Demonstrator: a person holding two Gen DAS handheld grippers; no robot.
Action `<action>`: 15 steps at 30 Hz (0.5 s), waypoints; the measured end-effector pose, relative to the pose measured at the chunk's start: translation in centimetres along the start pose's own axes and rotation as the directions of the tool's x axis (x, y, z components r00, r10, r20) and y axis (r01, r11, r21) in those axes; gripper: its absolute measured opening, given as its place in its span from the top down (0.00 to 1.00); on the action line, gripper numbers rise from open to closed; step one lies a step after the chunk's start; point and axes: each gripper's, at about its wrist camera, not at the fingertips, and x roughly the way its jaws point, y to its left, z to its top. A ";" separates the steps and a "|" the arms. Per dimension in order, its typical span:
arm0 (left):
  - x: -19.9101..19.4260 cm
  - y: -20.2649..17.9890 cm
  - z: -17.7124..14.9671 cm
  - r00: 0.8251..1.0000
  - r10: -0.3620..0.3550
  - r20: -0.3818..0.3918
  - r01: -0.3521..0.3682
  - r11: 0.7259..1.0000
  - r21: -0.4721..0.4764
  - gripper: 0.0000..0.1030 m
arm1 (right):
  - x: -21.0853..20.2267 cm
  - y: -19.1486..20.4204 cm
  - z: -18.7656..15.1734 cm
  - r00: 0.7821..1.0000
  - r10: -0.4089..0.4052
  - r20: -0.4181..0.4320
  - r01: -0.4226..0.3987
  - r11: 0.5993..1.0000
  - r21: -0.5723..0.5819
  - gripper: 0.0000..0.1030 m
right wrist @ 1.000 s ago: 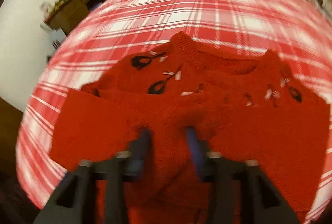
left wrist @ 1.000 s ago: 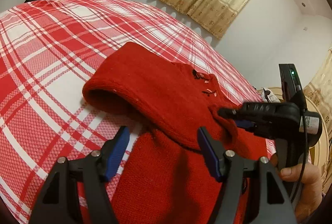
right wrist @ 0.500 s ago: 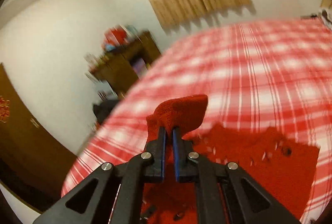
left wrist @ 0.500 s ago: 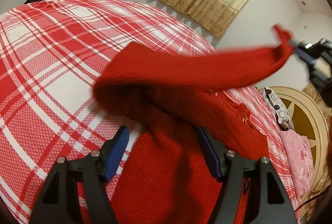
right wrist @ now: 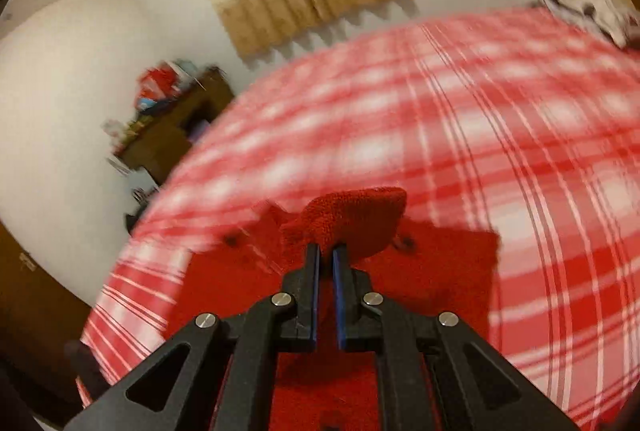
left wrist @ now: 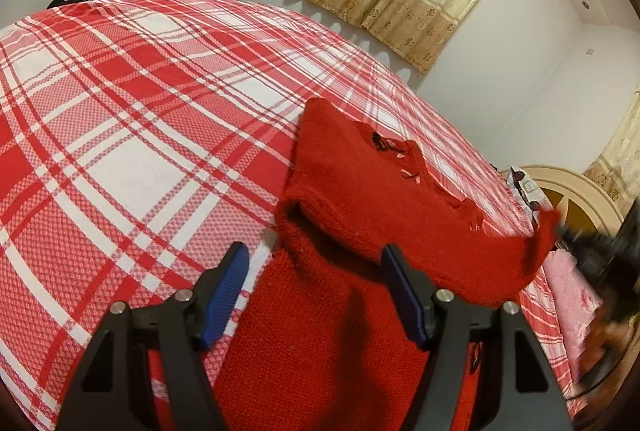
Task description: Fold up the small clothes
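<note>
1. Left wrist view: the left gripper (left wrist: 316, 289) is hovering with jaws standing wide and empty over the red knitted sweater (left wrist: 360, 231), which is lying on the red-and-white plaid bed cover (left wrist: 120, 135). Advice: pin the body flat while the sleeve crosses.
2. Right wrist view: the right gripper (right wrist: 326, 259) is pinching the sweater's ribbed cuff (right wrist: 352, 221), jaws nearly closed on it. The knit is thick, soft and stretchy; carry it without tugging.

One red sweater (left wrist: 360, 191); two hand-held grippers (left wrist: 316, 295) (right wrist: 326, 259); one bed (left wrist: 120, 111).
</note>
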 end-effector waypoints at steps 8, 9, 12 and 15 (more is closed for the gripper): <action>0.2 0.1 0.0 1.000 0.002 -0.002 -0.002 1.000 0.004 0.30 | -0.9 -5.2 -4.5 0.989 -0.127 -0.082 0.129 0.992 0.015 0.92; 0.2 0.0 0.0 1.000 0.003 -0.002 -0.003 1.000 0.005 0.30 | -1.8 -5.9 -4.7 0.984 -0.168 -0.062 0.170 0.985 0.028 0.92; 0.3 0.1 0.1 1.000 0.002 -0.002 -0.002 1.000 0.005 0.30 | -4.5 -6.9 -4.9 0.953 -0.302 -0.002 0.302 0.953 0.033 0.92; 0.4 0.1 0.1 1.000 0.007 -0.002 -0.007 1.000 0.008 0.30 | -5.9 -5.0 -4.7 0.964 -0.264 0.038 0.265 0.964 -0.033 0.92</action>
